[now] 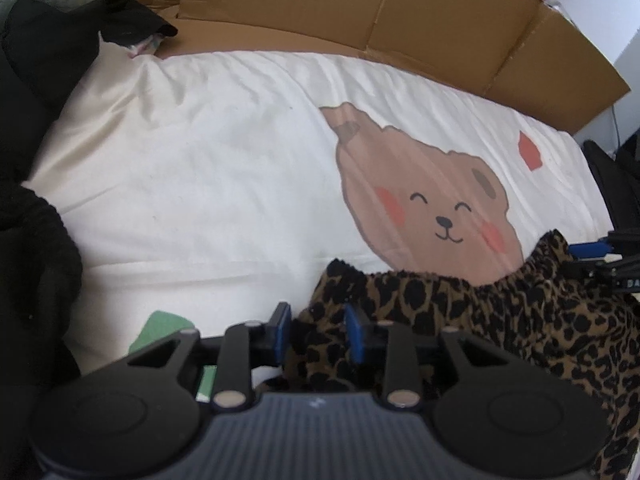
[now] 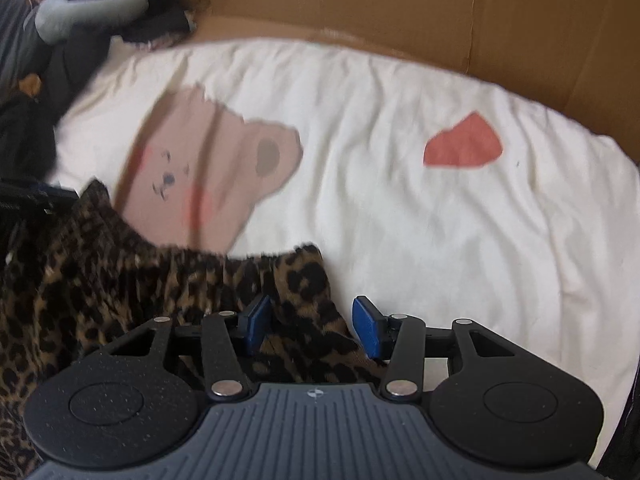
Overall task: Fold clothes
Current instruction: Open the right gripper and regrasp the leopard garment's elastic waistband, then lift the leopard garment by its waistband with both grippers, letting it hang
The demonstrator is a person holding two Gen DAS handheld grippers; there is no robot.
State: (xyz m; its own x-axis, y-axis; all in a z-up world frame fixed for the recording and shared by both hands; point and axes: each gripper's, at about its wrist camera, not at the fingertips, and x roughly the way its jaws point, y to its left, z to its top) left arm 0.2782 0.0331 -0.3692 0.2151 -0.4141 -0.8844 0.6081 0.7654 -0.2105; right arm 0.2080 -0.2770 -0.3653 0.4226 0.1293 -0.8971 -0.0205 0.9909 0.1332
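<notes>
In the left wrist view, our left gripper [image 1: 318, 332] stands spread around a corner of the leopard garment [image 1: 500, 320], which lies at 4 o'clock on the white sheet [image 1: 200, 168]; bunched cloth could slip when we close. In the right wrist view, our right gripper [image 2: 312, 326] is also spread over the other corner at 7 o'clock; blur hides the garment's shape.

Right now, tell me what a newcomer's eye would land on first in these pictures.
First, the smiling brown bear print on the white wrinkled bedsheet, at centre right in the left wrist view. Next, the leopard-print garment bunched at the sheet's near edge, with the left gripper and the right gripper each open around a fold of it. Behind, a brown cardboard wall lines the far side.
</notes>
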